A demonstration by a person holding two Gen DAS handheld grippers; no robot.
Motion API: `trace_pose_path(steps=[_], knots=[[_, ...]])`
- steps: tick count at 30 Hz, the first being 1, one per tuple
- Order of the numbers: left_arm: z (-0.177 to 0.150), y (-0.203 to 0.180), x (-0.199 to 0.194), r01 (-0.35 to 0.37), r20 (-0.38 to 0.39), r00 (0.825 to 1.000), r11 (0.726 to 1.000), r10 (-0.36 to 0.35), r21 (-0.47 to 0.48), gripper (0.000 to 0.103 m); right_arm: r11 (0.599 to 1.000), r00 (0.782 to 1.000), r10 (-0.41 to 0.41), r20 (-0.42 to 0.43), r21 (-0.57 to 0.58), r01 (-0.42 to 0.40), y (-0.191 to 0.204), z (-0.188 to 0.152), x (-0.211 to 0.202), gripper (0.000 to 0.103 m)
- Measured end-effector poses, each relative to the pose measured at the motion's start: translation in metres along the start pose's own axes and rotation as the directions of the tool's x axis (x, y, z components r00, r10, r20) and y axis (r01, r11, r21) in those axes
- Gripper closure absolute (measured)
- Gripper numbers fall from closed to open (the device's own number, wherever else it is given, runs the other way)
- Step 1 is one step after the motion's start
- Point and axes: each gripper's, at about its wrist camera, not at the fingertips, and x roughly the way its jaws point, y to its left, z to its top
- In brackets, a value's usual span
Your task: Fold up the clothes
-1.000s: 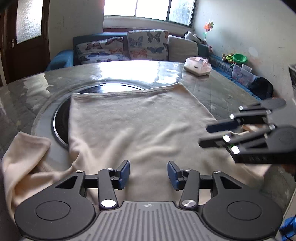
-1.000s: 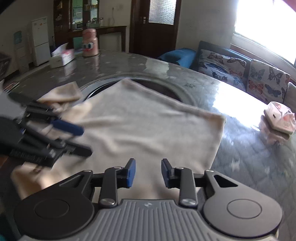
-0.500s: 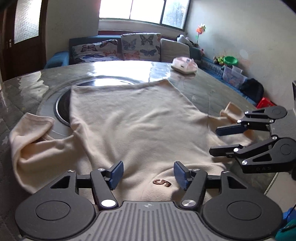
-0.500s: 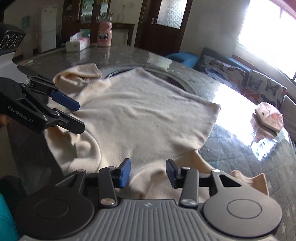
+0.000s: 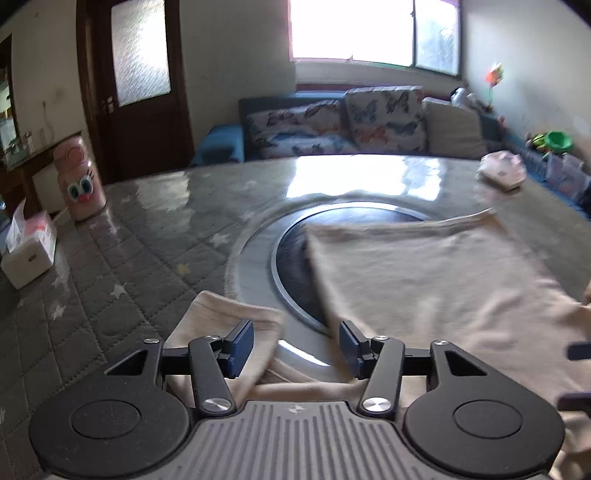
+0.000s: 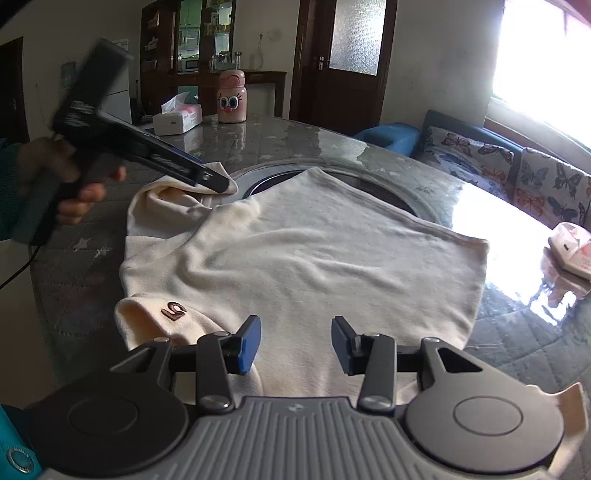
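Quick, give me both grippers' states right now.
Left gripper: open, holding nothing, fingers over the shirt sleeve.
Right gripper: open, holding nothing, above the shirt body.

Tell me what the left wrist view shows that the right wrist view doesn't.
Only the left wrist view shows the window and the green bowl. Only the right wrist view shows the shirt's brown logo and the left gripper over the bunched sleeve. Both show the shirt, pink bottle, tissue box and butterfly cushions.
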Motion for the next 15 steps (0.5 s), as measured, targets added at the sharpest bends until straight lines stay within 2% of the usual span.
trace_pose_path(steps=[4, 7, 9, 11, 12, 15], knots=[[-0.004, 0.001, 0.023, -0.027, -0.039, 0.999, 1.0, 0.027, 0.009, 0.053, 1.0, 1.0, 0.013, -0.01, 0.006, -0.013, 0.001, -0.001, 0.004, 0.06], [-0.006, 0.004, 0.026, -0.059, -0.024, 0.998, 0.998, 0.059, 0.021, 0.059, 1.0, 1.0, 0.021, -0.018, 0.006, -0.021, 0.002, -0.001, 0.007, 0.06], [-0.007, 0.005, 0.026, -0.087, -0.016, 0.996, 0.996, 0.088, 0.035, 0.079, 1.0, 1.0, 0.022, -0.02, 0.006, -0.022, 0.002, -0.001, 0.007, 0.059], [-0.007, 0.011, 0.025, -0.092, -0.009, 0.996, 0.996, 0.093, 0.018, 0.094, 1.0, 1.0, 0.021, -0.023, 0.01, -0.021, 0.002, -0.001, 0.008, 0.059], [-0.007, 0.017, 0.024, -0.087, -0.007, 0.996, 0.996, 0.087, -0.008, 0.097, 1.0, 1.0, 0.019, -0.024, 0.011, -0.019, 0.002, -0.001, 0.008, 0.059], [-0.008, 0.042, 0.01, -0.081, 0.026, 0.996, 0.99, 0.084, -0.116, 0.098, 1.0, 1.0, 0.012, -0.027, 0.012, -0.012, 0.001, -0.001, 0.008, 0.059]])
